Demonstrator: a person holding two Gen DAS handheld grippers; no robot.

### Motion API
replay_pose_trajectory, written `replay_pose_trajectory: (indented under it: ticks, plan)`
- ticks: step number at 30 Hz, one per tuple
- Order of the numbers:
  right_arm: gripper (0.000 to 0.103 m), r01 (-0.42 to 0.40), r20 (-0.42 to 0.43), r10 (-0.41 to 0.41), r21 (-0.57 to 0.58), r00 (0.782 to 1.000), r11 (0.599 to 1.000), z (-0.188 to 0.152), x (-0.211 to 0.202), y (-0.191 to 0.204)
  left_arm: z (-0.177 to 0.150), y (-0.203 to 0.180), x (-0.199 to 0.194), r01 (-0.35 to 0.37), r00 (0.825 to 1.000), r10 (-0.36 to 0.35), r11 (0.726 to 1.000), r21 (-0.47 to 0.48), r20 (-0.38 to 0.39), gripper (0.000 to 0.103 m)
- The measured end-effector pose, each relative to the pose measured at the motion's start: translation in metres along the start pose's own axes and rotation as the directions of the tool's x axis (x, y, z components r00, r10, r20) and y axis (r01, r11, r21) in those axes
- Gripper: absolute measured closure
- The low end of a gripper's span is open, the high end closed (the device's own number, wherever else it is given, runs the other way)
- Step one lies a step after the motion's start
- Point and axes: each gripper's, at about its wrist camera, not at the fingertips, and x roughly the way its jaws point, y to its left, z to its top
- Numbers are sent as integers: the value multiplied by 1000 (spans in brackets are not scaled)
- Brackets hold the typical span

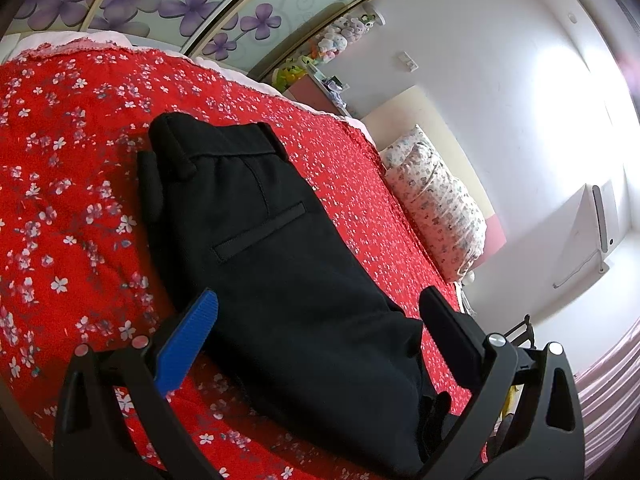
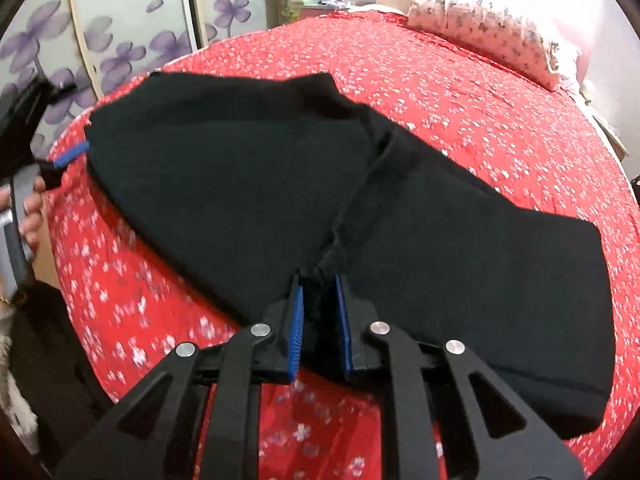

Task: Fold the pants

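Observation:
Black pants [image 1: 280, 264] lie on a red floral bedspread [image 1: 60, 220], waistband and back pocket at the far end in the left wrist view. My left gripper [image 1: 320, 320] is open, its fingers either side of the pants' near part. In the right wrist view the pants [image 2: 240, 184] spread across the bed. My right gripper [image 2: 320, 292] is shut on a bunched fold of the black cloth at the near edge. The left gripper [image 2: 68, 156] shows at the pants' far left edge, with a hand behind it.
A floral pillow [image 1: 436, 208] lies at the head of the bed, also in the right wrist view [image 2: 492, 32]. A wardrobe with purple flower doors [image 1: 180, 4] stands beyond the bed. Soft toys [image 1: 340, 36] sit on a shelf. White wall at right.

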Motion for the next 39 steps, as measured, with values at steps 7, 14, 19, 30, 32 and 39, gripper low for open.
replay_pose_trajectory:
  ticks: [7,14,19,30,32,39]
  plan:
    - [70,-52,-3,54,163,999,985,-4,-9,-9,0,0,0,0,1000,0,1000,-2,0,2]
    - [63,-399,166,425,735,890,549,-43,-1,-69,0,2,-1,1,1000,-1,1000,-10,0,2]
    - [63,-382,192,440,834,877,397,-53,6,-77,0,3,-2,7,1000,-8,1000,-15,-4,2]
    - [64,-371,340,311,927,888,47,-71,20,-88,1,7,-7,9,1000,-9,999,-38,-7,2]
    - [63,-340,316,275,939,908,44,-68,18,-84,2,9,-8,5,1000,-6,999,-47,-8,2]
    - [90,-354,329,167,923,929,150,-61,30,-78,5,18,-12,15,1000,-16,996,-88,-4,2]
